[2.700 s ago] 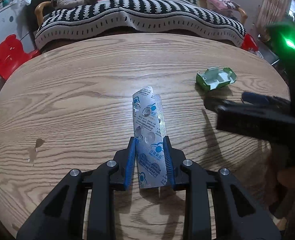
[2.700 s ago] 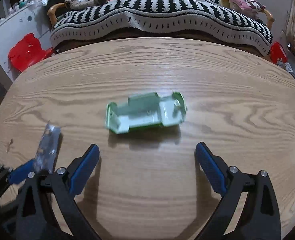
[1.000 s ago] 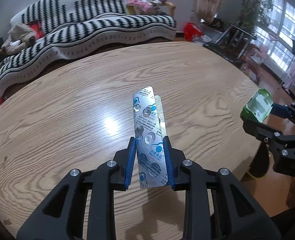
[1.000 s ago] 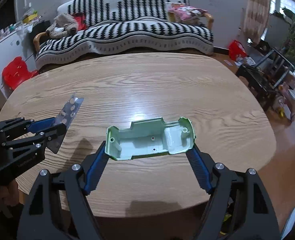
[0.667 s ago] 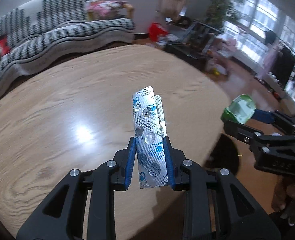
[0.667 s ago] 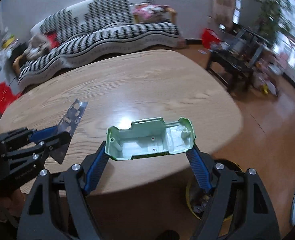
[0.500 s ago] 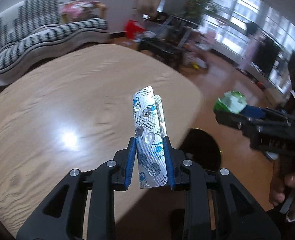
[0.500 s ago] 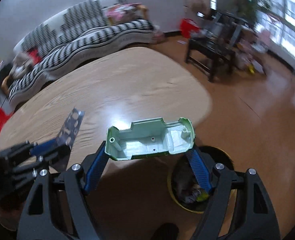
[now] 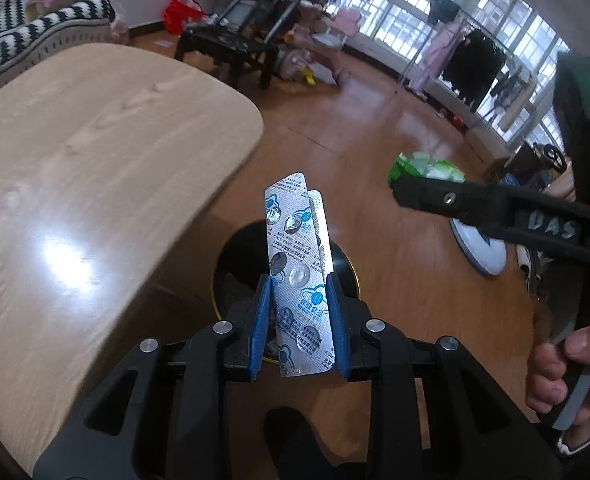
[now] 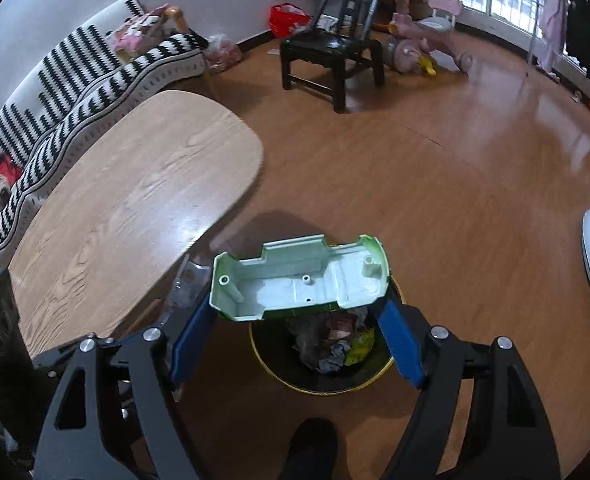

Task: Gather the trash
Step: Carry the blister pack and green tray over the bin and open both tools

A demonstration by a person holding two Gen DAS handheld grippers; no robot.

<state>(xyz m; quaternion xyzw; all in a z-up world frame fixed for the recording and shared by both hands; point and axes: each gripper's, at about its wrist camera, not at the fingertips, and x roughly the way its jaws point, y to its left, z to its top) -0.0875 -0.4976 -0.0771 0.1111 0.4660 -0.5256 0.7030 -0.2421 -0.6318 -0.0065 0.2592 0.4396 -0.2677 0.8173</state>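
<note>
Nearest to me, my left gripper has its blue pads clamped on a silver blister pack, which stands upright between them; the blue print on the foil is too small for me to read. My right gripper grips a pale green plastic shell by its two ends, hollow side facing the camera, with small screw posts showing.

Just below and beyond both loads sits the black bin with a gold rim, on the floor. Only the right wrist view shows what is inside: crumpled wrappers, grey and yellow. In the left wrist view the pack and the pads hide most of the bin's mouth.

At 3 o'clock in the left view the right gripper's black arm crosses, white letters "DAS" on its side, the green shell at its tip, and a hand on the handle at 4 o'clock. A dark shoe tip shows at 6 o'clock.

The wooden table lies at 9 to 10 o'clock. Farther off, a striped sofa at 10 o'clock, a black chair at 12, and windows at 1 o'clock.
</note>
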